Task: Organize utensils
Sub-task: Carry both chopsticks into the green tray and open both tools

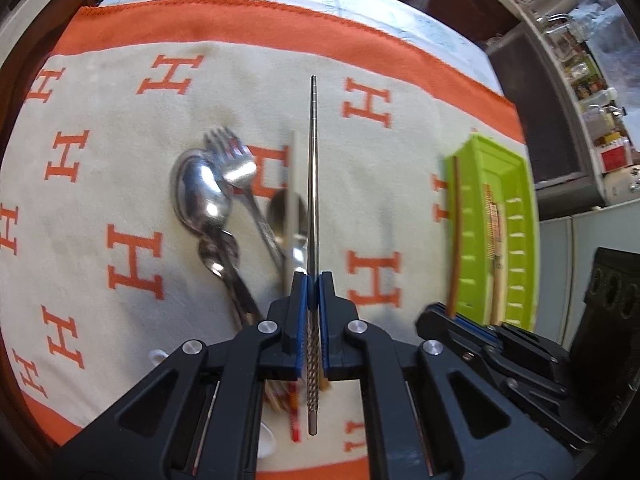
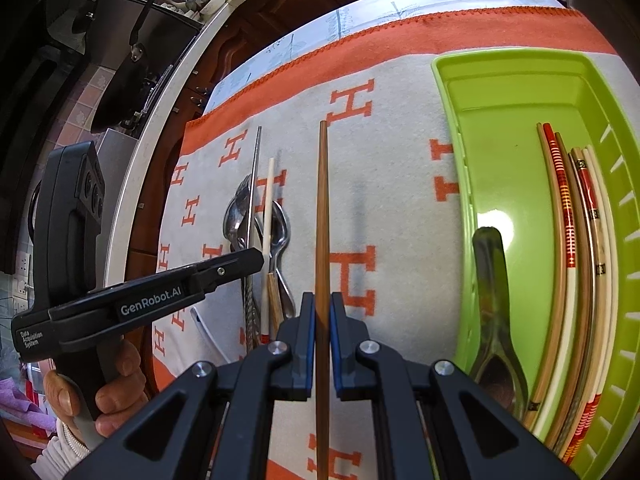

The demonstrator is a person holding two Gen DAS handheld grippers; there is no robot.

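Steel chopstick (image 1: 313, 168) pinched in my closed left gripper (image 1: 314, 280), pointing to 12 o'clock above the spoons (image 1: 204, 196); wooden chopstick (image 2: 322, 216) clamped in my closed right gripper (image 2: 322, 300), tray (image 2: 500, 92) at 2 o'clock. Judged risk: either thin stick pivots or slips from the pads in transit, missing the tray.

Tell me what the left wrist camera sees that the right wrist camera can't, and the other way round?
Only the left wrist view shows the fork's tines clearly. Only the right wrist view shows the chopsticks and spoon lying in the tray, plus the person's hand. Both show the green tray, the cloth, the left gripper shut on a metal chopstick, and the right gripper shut on a brown chopstick.
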